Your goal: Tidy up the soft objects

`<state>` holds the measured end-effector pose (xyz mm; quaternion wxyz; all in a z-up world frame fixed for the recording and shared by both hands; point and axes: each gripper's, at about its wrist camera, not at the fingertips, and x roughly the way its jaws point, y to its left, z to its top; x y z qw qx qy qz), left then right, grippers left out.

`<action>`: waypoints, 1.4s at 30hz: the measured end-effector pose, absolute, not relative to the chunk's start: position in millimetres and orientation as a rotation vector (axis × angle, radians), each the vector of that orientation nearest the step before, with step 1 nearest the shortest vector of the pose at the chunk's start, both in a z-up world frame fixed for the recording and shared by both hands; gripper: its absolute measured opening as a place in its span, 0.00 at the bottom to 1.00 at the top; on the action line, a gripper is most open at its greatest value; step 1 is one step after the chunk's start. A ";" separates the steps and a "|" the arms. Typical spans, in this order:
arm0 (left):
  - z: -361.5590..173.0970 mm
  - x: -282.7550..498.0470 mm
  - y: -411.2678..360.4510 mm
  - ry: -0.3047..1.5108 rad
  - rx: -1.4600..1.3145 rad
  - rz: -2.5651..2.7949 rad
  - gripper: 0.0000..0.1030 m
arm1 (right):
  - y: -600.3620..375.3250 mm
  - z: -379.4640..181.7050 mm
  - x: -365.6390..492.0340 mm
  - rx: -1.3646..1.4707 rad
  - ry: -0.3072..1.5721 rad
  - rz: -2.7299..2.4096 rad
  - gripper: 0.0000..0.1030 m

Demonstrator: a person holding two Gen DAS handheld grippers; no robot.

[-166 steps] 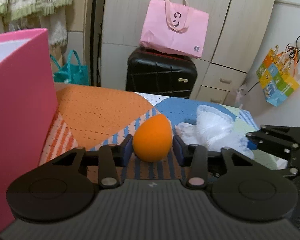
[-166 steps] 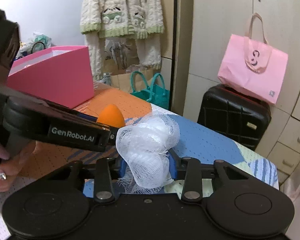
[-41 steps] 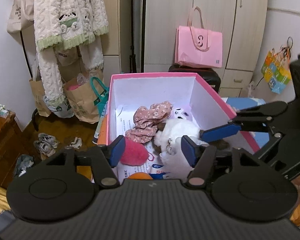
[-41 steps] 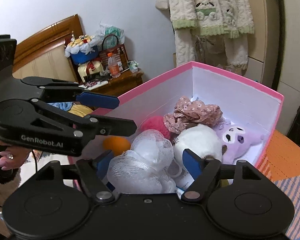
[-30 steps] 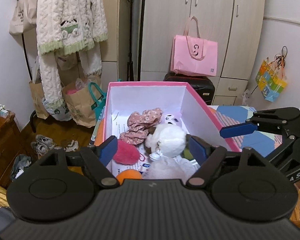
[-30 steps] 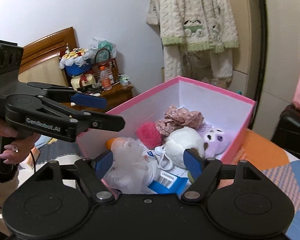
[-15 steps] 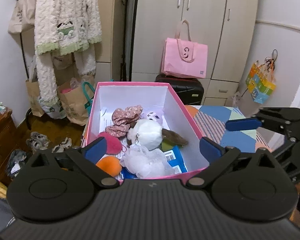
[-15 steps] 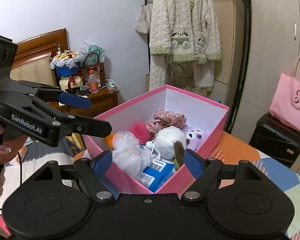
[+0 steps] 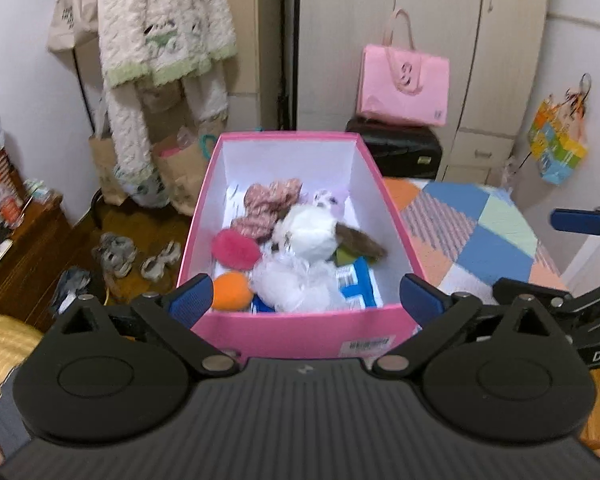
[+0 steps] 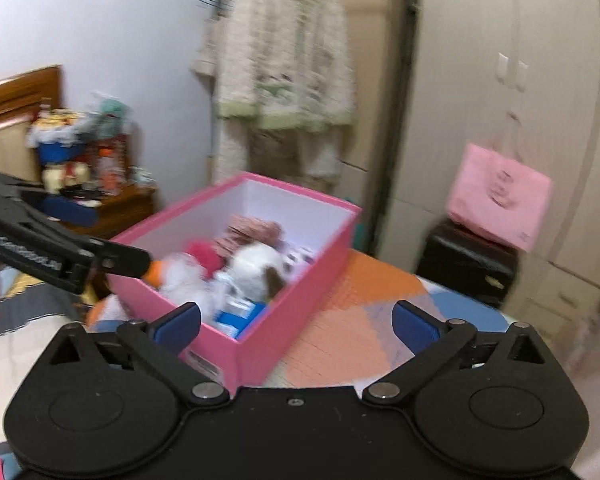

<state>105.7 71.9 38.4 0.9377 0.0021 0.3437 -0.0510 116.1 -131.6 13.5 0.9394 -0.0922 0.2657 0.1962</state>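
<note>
An open pink box [image 9: 300, 330] [image 10: 260, 340] stands on the table's edge. Inside lie an orange sponge [image 9: 230, 296] [image 10: 154, 271], a white mesh puff [image 9: 296, 284] [image 10: 184, 276], a white plush [image 9: 308, 236] [image 10: 256, 264], a pink pom-pom [image 9: 236, 248] and a floral scrunchie [image 9: 268, 204]. My left gripper [image 9: 306, 298] hangs wide open in front of the box's near wall, holding nothing. My right gripper [image 10: 296, 322] is set back at the box's near corner. Its jaws are opening and grip nothing.
A patchwork cloth [image 9: 480, 240] [image 10: 360, 320] covers the table right of the box. Behind it stand a black suitcase [image 9: 400, 148] with a pink bag [image 9: 404, 88] and a wardrobe. A cardigan [image 9: 160, 40] hangs at the left. Shoes [image 9: 116, 252] lie on the floor.
Both grippers have drawn back and up from the box and their jaws have spread wider. The orange sponge and the mesh puff, let go earlier, lie inside the box.
</note>
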 end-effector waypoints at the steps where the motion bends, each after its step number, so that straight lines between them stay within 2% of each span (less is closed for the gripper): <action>1: 38.5 105.8 69.9 0.716 0.013 -0.110 0.98 | -133.2 13.6 116.1 -0.181 0.565 0.378 1.00; 8: 35.2 94.4 57.5 0.685 0.096 -0.132 0.98 | -150.3 8.8 105.6 -0.090 0.590 0.343 1.00; 12: 33.1 89.6 49.8 0.657 0.107 -0.184 0.98 | -156.1 4.9 94.6 -0.074 0.517 0.286 1.00; 42: 12.4 61.9 26.4 0.513 0.021 -0.069 0.98 | -155.4 -7.1 50.3 -0.043 0.513 0.045 1.00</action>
